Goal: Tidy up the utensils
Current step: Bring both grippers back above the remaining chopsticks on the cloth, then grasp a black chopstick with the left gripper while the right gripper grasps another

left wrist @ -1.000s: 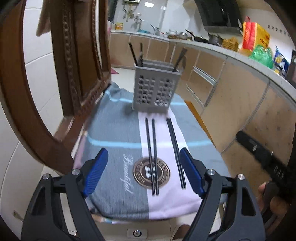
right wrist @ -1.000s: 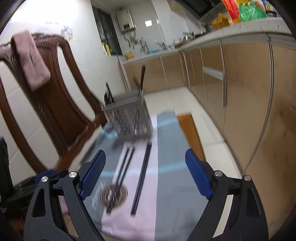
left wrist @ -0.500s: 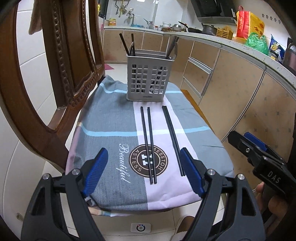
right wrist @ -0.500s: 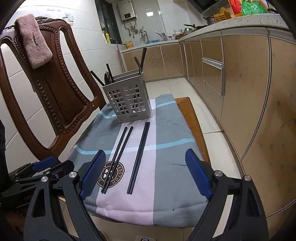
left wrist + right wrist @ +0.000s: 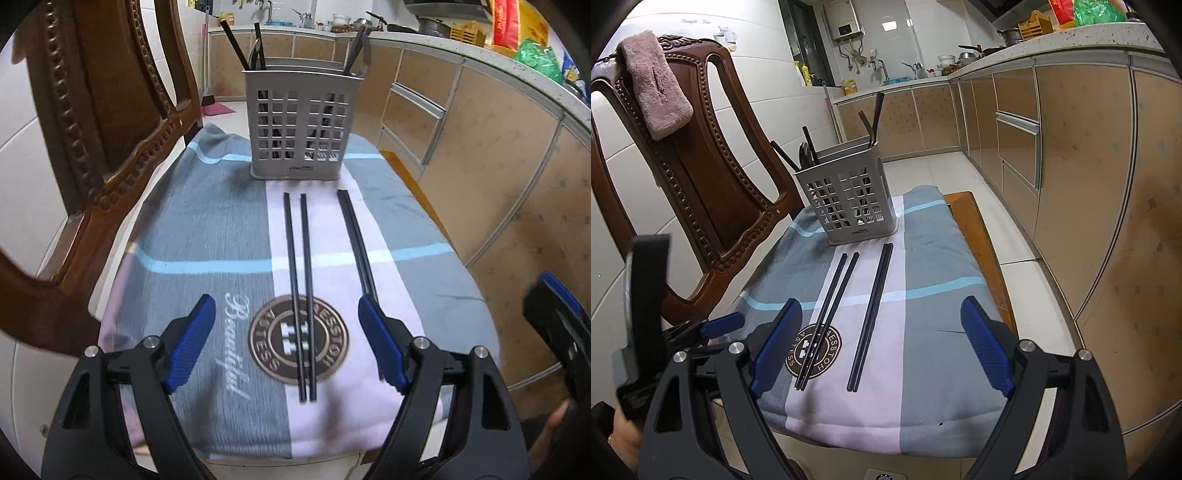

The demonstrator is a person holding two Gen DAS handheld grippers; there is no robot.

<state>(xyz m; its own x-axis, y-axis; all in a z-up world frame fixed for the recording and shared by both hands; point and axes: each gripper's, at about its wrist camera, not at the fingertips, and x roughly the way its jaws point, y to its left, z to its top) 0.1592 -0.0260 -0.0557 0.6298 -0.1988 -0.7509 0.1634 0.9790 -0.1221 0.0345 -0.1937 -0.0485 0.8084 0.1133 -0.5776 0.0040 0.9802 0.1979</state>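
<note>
On the pink stripe of the folded blanket (image 5: 207, 236) in front of me lie two pairs of black chopsticks: the left pair (image 5: 301, 295) with its two sticks slightly apart, running across the round brown logo (image 5: 273, 338), and the right pair (image 5: 356, 243) with its sticks pressed together, just beside the first. Past their far tips, near but not touching, I see the grey slotted utensil holder (image 5: 299, 129) standing upright on the blanket, with a few dark utensil handles (image 5: 258, 44) poking out of its top. My left gripper (image 5: 286, 341) hovers over the near end of the left pair with its blue pads wide apart and nothing between them gripped; its right pad hides the near end of the right pair. My right gripper (image 5: 882, 349) hangs above the blanket's near edge, jaws likewise spread and empty, both pairs showing between its pads. Left of the blanket stands a carved wooden chair (image 5: 713, 177) with a pink towel (image 5: 655, 85) draped over its back. Tan kitchen cabinets (image 5: 1086, 155) run along the right under a speckled worktop (image 5: 1071, 51).
</note>
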